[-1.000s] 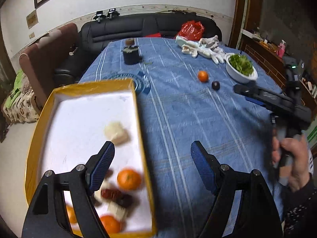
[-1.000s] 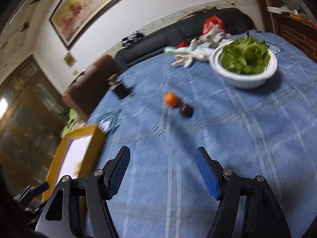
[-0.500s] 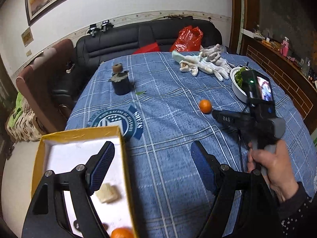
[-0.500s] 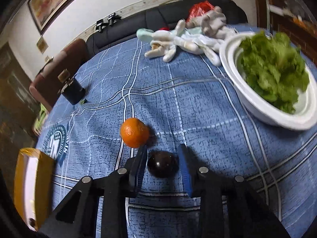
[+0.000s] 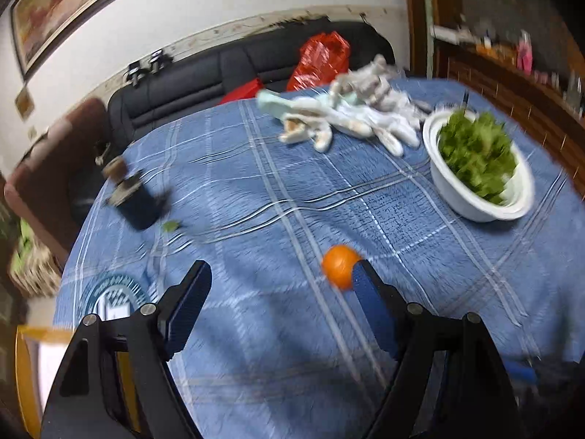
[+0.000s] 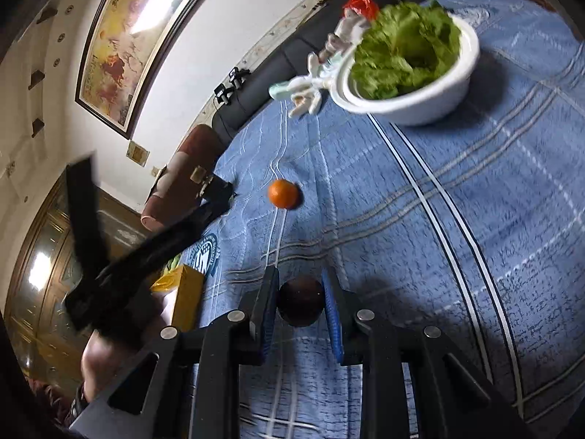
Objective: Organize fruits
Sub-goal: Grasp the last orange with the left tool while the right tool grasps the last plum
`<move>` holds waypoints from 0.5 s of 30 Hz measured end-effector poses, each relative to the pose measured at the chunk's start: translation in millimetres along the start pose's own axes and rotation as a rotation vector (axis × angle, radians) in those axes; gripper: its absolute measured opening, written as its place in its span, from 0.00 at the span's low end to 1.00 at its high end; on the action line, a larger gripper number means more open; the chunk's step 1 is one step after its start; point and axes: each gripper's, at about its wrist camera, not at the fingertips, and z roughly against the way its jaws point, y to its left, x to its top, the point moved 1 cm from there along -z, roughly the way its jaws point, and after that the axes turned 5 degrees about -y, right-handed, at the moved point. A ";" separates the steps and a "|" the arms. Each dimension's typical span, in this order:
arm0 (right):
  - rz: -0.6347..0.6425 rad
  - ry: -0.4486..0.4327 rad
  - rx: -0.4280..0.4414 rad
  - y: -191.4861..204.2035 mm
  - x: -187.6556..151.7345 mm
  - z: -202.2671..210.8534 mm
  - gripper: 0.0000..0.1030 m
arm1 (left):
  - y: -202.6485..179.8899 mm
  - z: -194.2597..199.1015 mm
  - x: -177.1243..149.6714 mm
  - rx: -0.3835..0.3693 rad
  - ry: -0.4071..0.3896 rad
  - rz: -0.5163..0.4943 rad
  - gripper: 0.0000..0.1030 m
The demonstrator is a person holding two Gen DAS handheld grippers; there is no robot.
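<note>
An orange tangerine [image 5: 338, 265] lies on the blue checked tablecloth [image 5: 256, 197]; it also shows in the right wrist view [image 6: 283, 193]. My left gripper [image 5: 279, 281] is open and empty, its right fingertip just beside the tangerine. My right gripper [image 6: 299, 292] is shut on a dark round fruit [image 6: 300, 300] and holds it above the cloth. The yellow box [image 6: 186, 292] sits at the left; only a corner of the box [image 5: 40, 336] shows in the left wrist view.
A white bowl of green lettuce [image 5: 479, 168] stands at the right, also in the right wrist view [image 6: 409, 73]. Pale gloves [image 5: 340, 120] lie at the back. A small dark jar [image 5: 135, 197] stands at the left. A black sofa [image 5: 226, 73] is behind the table.
My right gripper closed on the dark fruit and lifted it off the cloth. My left gripper moved forward from over the box toward the tangerine.
</note>
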 end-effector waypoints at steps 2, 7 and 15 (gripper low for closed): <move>-0.021 0.031 0.022 -4.6 1.7 -7.3 0.24 | -7.5 -13.8 1.3 -0.006 0.009 -0.011 0.77; -0.040 0.078 0.028 -5.8 -0.7 -20.2 0.24 | -19.3 -37.5 -3.8 -0.029 0.057 -0.030 0.77; -0.019 0.088 0.016 -0.9 -2.6 -21.9 0.24 | -21.0 -46.7 -10.3 -0.113 0.065 0.021 0.29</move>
